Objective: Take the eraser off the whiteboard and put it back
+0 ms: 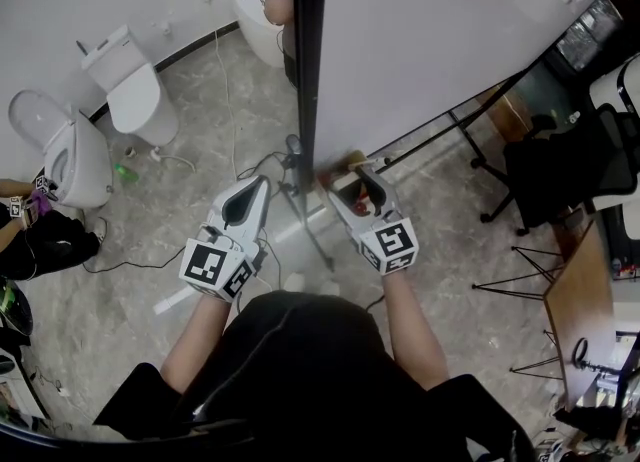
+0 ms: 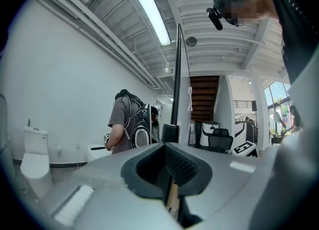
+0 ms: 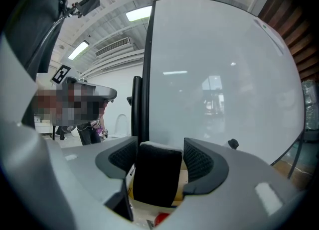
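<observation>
The whiteboard [image 1: 430, 40] [image 3: 219, 74] stands upright on a black frame [image 1: 308, 50], seen edge-on in the head view. My right gripper [image 1: 352, 166] [image 3: 159, 147] is at the board's lower left corner, beside the frame. The black eraser [image 3: 157, 174] [image 1: 354, 161] sits between its jaws, and a thin gap shows along the right pad [image 3: 199, 162], so the jaws are open around it. My left gripper [image 1: 262, 182] [image 2: 167, 147] hangs left of the frame, shut and empty, pointing level past the board's edge.
Two white toilets [image 1: 135, 90] [image 1: 70, 155] stand at the left wall. A person with a backpack [image 2: 127, 124] is behind the board. Cables and stand legs [image 1: 300, 200] cross the floor below the grippers. An office chair [image 1: 570, 165] and a wooden table [image 1: 580, 310] are at the right.
</observation>
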A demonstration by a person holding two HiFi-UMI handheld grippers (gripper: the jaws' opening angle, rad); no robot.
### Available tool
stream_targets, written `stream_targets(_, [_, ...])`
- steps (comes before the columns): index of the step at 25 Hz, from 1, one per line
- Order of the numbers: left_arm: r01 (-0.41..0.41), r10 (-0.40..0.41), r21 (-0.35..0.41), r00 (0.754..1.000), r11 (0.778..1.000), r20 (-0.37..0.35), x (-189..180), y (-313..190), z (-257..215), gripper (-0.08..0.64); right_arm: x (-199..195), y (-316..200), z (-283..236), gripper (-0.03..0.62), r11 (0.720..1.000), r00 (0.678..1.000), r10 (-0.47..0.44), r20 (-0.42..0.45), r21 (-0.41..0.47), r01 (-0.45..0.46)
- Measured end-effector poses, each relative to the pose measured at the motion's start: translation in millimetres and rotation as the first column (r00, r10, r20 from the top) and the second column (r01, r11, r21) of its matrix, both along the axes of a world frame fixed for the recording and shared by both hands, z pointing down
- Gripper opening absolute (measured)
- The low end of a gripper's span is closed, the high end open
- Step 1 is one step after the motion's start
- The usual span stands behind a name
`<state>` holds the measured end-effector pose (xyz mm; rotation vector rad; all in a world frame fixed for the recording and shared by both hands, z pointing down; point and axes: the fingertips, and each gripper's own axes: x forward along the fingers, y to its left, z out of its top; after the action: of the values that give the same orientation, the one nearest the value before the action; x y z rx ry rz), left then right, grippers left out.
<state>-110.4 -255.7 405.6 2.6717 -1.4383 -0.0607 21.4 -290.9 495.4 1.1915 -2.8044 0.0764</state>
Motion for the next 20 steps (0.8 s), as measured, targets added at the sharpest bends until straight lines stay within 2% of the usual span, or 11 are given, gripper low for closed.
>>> stream_targets(15, [-0.047, 0.047, 0.015, 0.999, 0.999, 0.009, 12, 5, -6, 0.003, 12, 8, -22, 0.304, 0.999, 0.999, 0.033, 0.041, 0.027, -0.034])
stream_targets(20, [-0.066, 0.066, 0.02, 0.998, 0.998, 0.005, 17, 8, -5, 0.003, 18, 14, -26, 0.275, 0.997, 0.997, 0.056, 0.046, 0.041, -0.057])
